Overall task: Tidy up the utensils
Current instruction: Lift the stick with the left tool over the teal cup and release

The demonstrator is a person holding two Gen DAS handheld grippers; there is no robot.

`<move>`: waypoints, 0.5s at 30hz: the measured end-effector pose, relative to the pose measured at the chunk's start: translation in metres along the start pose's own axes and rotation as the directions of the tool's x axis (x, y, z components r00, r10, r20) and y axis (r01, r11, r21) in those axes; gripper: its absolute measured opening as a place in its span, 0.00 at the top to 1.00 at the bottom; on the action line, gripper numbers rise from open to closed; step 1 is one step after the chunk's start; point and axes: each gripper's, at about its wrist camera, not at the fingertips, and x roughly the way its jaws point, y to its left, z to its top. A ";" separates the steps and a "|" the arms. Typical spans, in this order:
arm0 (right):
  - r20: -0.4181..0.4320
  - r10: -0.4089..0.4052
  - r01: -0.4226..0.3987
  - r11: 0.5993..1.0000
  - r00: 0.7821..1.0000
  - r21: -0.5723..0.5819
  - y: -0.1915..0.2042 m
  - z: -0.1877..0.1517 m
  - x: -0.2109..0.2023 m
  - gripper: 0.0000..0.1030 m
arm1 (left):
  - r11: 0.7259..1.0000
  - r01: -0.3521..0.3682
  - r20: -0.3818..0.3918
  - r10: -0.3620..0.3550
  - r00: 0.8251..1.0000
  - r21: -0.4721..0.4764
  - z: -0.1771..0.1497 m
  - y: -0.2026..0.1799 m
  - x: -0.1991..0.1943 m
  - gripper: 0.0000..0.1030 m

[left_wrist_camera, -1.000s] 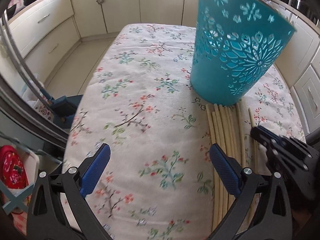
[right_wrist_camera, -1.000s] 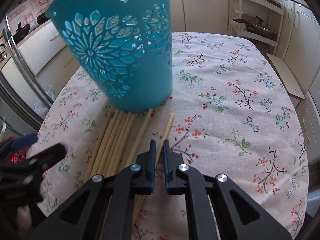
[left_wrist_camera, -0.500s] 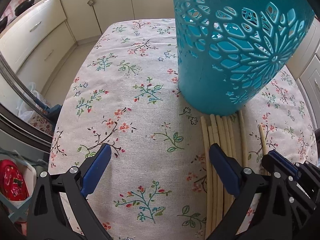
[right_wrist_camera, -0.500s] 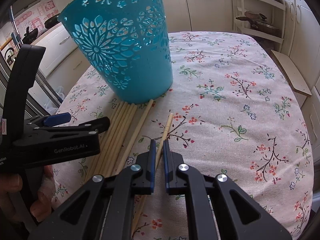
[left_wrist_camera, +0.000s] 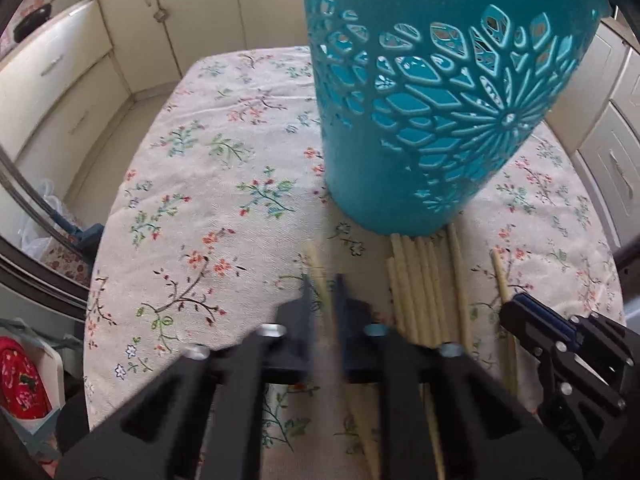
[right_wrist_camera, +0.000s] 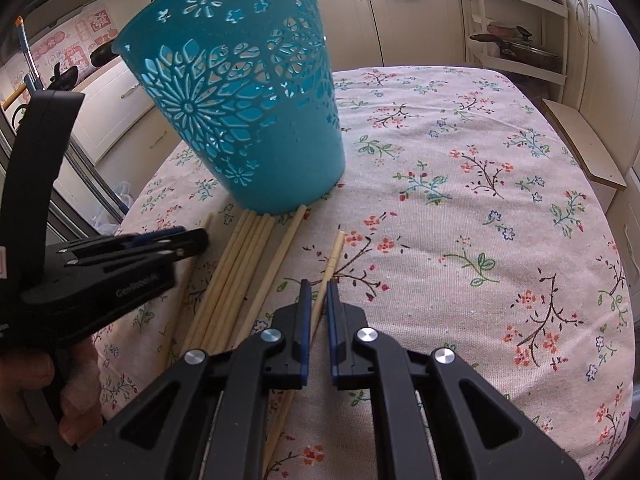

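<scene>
Left claw point(left_wrist_camera: 323, 292) is low over the counter point(left_wrist_camera: 224, 184), fingers pinched narrow around one chopstick point(left_wrist_camera: 314, 258); that view is motion-blurred, so actual contact isn't certain. In the right wrist view it comes in from the left, held by a hand point(right_wrist_camera: 48, 392), level with the counter. Right claw point(right_wrist_camera: 317, 300) is also low and pointing forward, fingers nearly closed with a lone chopstick point(right_wrist_camera: 335, 254) running between them. The chopstick bundle point(right_wrist_camera: 244, 260) lies flat between the two claws, far ends touching the base of the upright teal perforated basket point(right_wrist_camera: 256, 120) on the floral cloth.
</scene>
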 end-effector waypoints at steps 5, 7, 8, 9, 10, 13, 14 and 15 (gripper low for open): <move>0.002 0.035 -0.035 0.999 0.999 0.042 -0.006 0.001 0.000 0.92 | 0.996 0.079 -0.003 -0.080 0.997 -0.026 0.006 0.024 -0.026 0.95; 0.003 0.043 -0.043 0.998 0.999 0.051 -0.007 0.000 0.000 0.92 | 0.995 0.091 0.052 -0.089 0.995 -0.051 0.014 0.040 -0.054 0.95; 0.003 0.046 -0.046 0.997 0.999 0.055 -0.007 0.001 0.000 0.92 | 0.992 0.102 0.096 -0.095 0.991 -0.067 0.021 0.049 -0.075 0.95; 0.004 0.047 -0.047 0.997 0.999 0.059 -0.007 0.001 0.000 0.92 | 0.990 0.115 0.149 -0.102 0.983 -0.080 0.031 0.056 -0.099 0.95; 0.004 0.049 -0.049 0.997 0.999 0.061 -0.008 0.001 0.000 0.92 | 0.989 0.122 0.183 -0.105 0.978 -0.085 0.036 0.060 -0.113 0.95; 0.005 0.050 -0.050 0.997 0.999 0.061 -0.008 0.002 0.000 0.92 | 0.983 0.163 0.342 -0.126 0.931 -0.083 0.075 0.066 -0.166 0.95; 0.004 0.050 -0.050 0.997 0.999 0.062 -0.008 0.002 0.000 0.92 | 0.981 0.178 0.384 -0.135 0.913 -0.077 0.083 0.063 -0.179 0.95; 0.005 0.051 -0.051 0.997 0.999 0.062 -0.008 0.002 0.000 0.92 | 0.979 0.192 0.425 -0.146 0.893 -0.069 0.090 0.059 -0.189 0.95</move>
